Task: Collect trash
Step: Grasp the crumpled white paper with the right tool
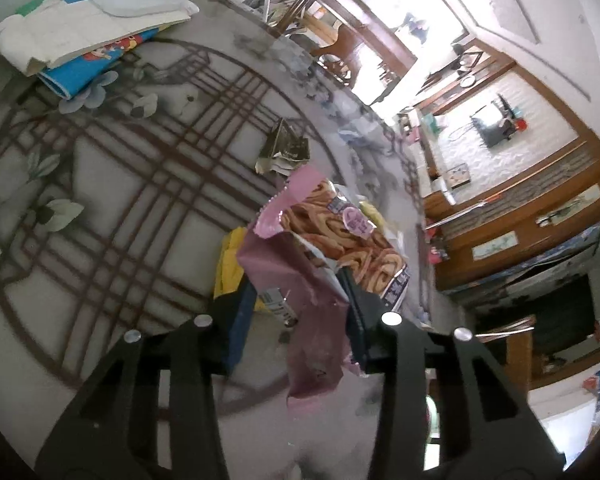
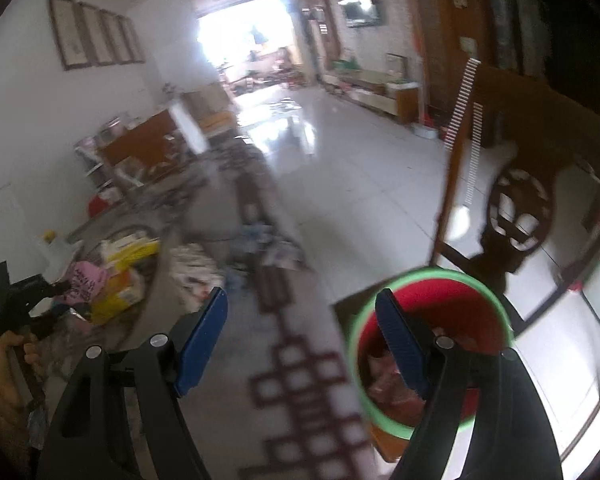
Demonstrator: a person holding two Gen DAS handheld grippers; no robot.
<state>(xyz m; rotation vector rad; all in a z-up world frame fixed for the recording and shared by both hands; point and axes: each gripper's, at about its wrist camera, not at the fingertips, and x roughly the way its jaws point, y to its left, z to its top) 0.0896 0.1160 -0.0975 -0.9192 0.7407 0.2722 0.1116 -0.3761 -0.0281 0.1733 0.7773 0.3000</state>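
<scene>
left gripper (image 1: 296, 320): jaws closed on the pink snack wrapper (image 1: 324, 248); film pinched at its lower part, printed pastry end sticking up and away from the fingers.
wrapper axis: long axis runs roughly along the fingers, slightly tilted to the right in the left wrist view; the loose tail hangs below the pinch.
right gripper (image 2: 300, 344): jaws wide apart, nothing between the blue pads (image 2: 202, 344).
bin (image 2: 496, 300): red inside, green rim, sits off the table edge (image 2: 300, 380), below it; some trash already visible inside.
key relation: bin mouth lies right under the right gripper's right finger; the left gripper (image 2: 16, 304) shows far left in the right wrist view, well apart from the bin, over the table.
nearer arm: right is at the bin, but the left has the load.
likely next: left carries the wrapper across the table edge towards the bin.
still on table: crumpled dark packet (image 1: 284, 146), yellow packaging (image 1: 230, 264).
risk: hanging tail may catch the rim.
</scene>
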